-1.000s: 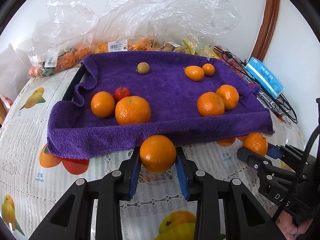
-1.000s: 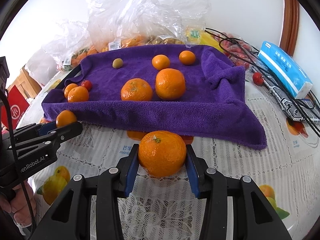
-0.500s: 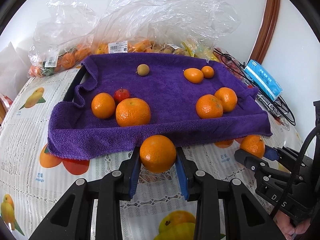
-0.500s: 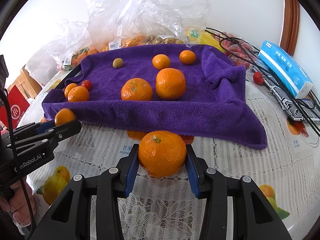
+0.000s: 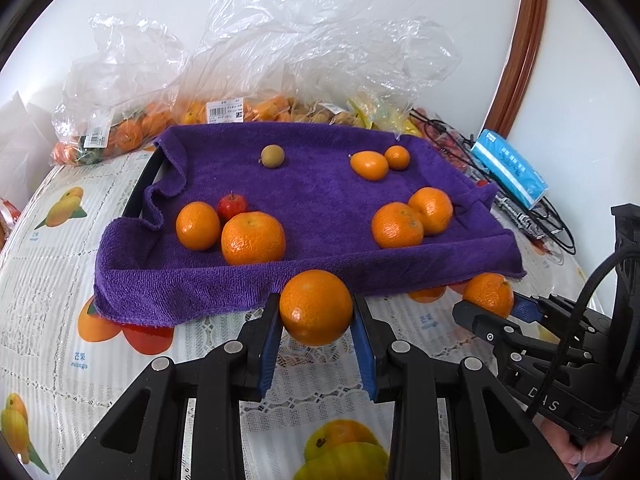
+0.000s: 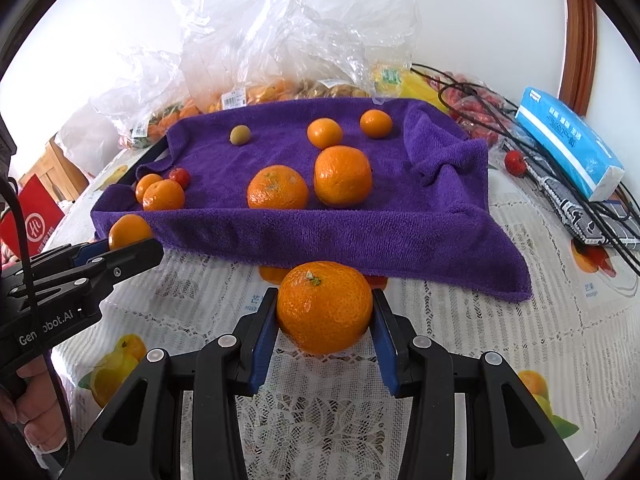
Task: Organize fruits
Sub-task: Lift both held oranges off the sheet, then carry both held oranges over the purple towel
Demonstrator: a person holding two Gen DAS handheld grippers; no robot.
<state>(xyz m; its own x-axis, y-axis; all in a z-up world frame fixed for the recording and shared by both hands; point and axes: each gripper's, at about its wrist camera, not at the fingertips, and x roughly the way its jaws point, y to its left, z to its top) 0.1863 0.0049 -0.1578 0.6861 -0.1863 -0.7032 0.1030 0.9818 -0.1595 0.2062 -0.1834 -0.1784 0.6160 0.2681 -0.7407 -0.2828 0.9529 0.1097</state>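
Note:
My left gripper [image 5: 316, 318] is shut on an orange [image 5: 316, 306], held just in front of the purple towel-lined tray [image 5: 180, 284]. My right gripper [image 6: 325, 314] is shut on a larger orange [image 6: 324, 306], also in front of the tray's near edge [image 6: 400, 248]. Each gripper shows in the other's view, the right one [image 5: 490, 304] at right, the left one [image 6: 124, 240] at left. On the towel lie several oranges, two at left [image 5: 252, 238] with a small red fruit [image 5: 232, 205], two at right [image 5: 397, 226], two small ones at the back [image 5: 370, 165] and a brownish round fruit [image 5: 273, 156].
Plastic bags of fruit [image 5: 248, 108] stand behind the tray. A blue tissue pack [image 5: 508, 172] and black cables [image 6: 560, 184] lie at the right, with a loose red fruit [image 6: 514, 162]. A lace cloth with fruit prints [image 6: 460, 320] covers the table.
Both grippers keep hold of their oranges and have shifted only slightly; the tray sits a little lower and nearer in the left wrist view.

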